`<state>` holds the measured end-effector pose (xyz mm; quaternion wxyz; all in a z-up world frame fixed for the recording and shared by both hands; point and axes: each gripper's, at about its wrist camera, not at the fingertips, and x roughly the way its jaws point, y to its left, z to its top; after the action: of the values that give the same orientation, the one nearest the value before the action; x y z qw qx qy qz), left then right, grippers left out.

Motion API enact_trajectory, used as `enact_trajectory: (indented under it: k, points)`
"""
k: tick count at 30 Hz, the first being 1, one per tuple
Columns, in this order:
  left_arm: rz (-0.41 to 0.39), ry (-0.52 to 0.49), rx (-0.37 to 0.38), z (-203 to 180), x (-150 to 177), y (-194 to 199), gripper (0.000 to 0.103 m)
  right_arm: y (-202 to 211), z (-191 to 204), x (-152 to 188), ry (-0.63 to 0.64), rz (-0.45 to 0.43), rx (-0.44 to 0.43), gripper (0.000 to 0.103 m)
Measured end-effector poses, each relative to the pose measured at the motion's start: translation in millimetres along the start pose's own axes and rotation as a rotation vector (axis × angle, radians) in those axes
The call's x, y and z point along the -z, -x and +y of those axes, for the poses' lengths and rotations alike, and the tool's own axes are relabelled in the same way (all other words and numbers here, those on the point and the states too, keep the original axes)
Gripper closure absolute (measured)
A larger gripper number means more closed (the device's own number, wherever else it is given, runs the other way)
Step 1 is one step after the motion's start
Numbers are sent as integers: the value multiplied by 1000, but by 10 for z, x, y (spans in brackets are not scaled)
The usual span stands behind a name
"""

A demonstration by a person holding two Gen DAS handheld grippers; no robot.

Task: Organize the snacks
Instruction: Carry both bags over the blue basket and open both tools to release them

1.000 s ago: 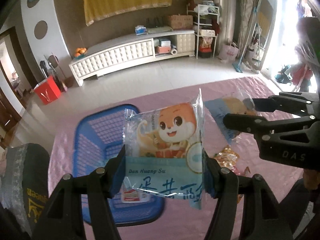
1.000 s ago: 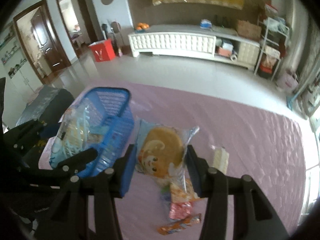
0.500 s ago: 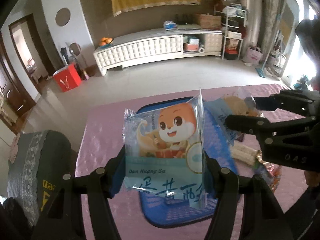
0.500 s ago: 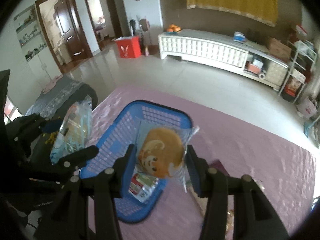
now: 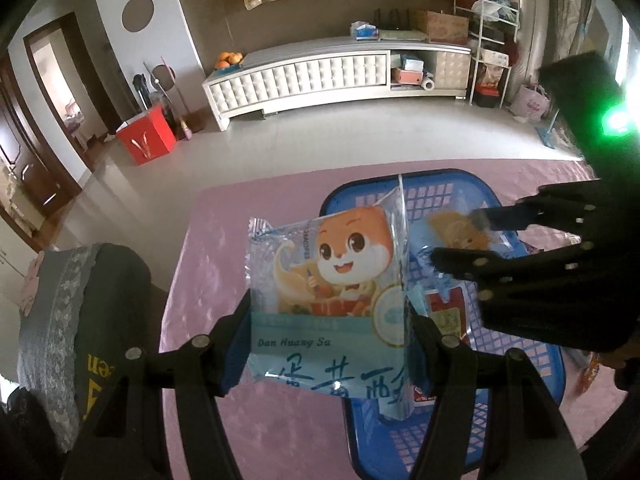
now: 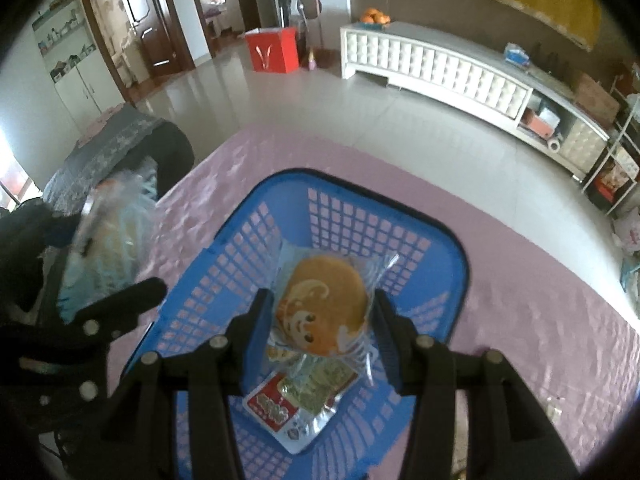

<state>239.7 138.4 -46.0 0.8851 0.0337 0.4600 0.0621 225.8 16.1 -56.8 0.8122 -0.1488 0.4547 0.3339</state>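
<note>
My left gripper (image 5: 326, 344) is shut on a pale blue snack packet with an orange squirrel (image 5: 328, 300), held upright just left of the blue plastic basket (image 5: 520, 356). My right gripper (image 6: 320, 332) is shut on a clear packet with a round squirrel-faced cake (image 6: 324, 304), held over the inside of the basket (image 6: 436, 272). A red and green snack packet (image 6: 292, 404) lies on the basket floor. The right gripper also shows in the left wrist view (image 5: 472, 240), the left gripper in the right wrist view (image 6: 120, 276).
The basket stands on a table with a pink cloth (image 6: 540, 320). A dark chair with a grey lace cover (image 5: 80, 320) stands at the table's left edge. A loose orange snack (image 5: 588, 372) lies right of the basket. Beyond are floor and a white cabinet (image 5: 320, 76).
Both grippers have moved left with their packets. The right gripper's cake packet is now over the inside of the basket; the left gripper's packet is beside the basket's left rim.
</note>
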Motion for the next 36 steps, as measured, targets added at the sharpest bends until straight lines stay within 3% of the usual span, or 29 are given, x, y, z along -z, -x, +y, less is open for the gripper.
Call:
enact_trajectory:
  k: [3, 5, 7, 22, 36]
  points:
    - [2, 7, 14, 17, -3, -40, 41, -68, 47, -66, 36, -43, 46, 44]
    - [11, 10, 12, 27, -7, -66, 41, -99, 54, -83, 36, -45, 102, 24]
    - [18, 21, 20, 31, -2, -98, 41, -54, 25, -66, 28, -58, 97, 17]
    - [27, -1, 110, -196, -132, -69, 40, 360, -245, 116, -63, -50, 111, 16]
    - [110, 5, 165, -257, -348, -530, 38, 187, -533, 168, -137, -11, 128, 16]
